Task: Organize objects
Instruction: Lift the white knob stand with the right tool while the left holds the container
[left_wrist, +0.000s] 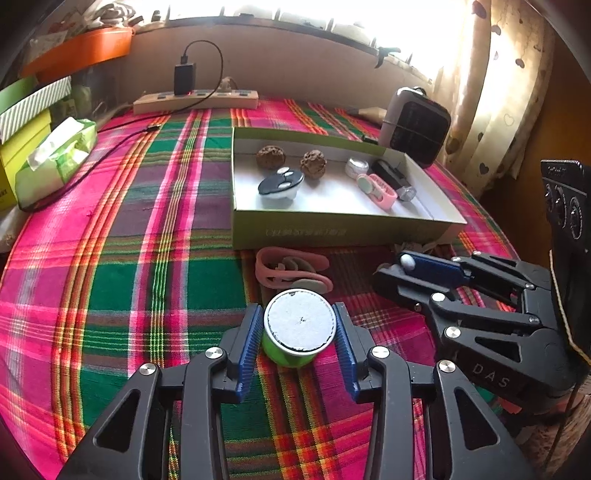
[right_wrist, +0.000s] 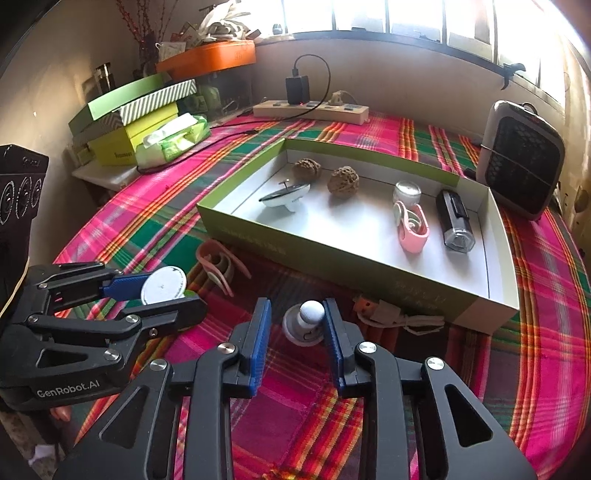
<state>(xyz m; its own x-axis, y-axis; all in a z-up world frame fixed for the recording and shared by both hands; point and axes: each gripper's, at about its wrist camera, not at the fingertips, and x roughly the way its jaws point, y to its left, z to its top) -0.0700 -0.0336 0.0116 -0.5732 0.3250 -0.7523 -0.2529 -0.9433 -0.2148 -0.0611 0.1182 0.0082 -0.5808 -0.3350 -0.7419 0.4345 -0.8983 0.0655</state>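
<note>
On the plaid cloth (left_wrist: 129, 258) we hold our left gripper (left_wrist: 299, 328) around a small green cup (left_wrist: 295, 339) with a white foil lid; its blue pads (left_wrist: 251, 332) stand just beside the cup's sides, and we cannot tell if they press on it. Our right gripper (right_wrist: 297, 325) is to the right of it, with its jaws a little apart around a small white earbud (right_wrist: 306, 323) that lies on the cloth; the right pad seems to touch it and the left pad stays off. Just beyond both grippers is the open box (left_wrist: 332, 230), and inside it we see two walnuts (left_wrist: 271, 157), a black and white disc (left_wrist: 279, 184), a small white jar (left_wrist: 356, 166), a pink clip (left_wrist: 376, 188) and a black cylinder (left_wrist: 393, 177). Another pink clip (left_wrist: 291, 269) lies on the cloth, between the cup and the near wall of the box. A white cable (right_wrist: 395, 314) lies near the box, to the right of the earbud.
</note>
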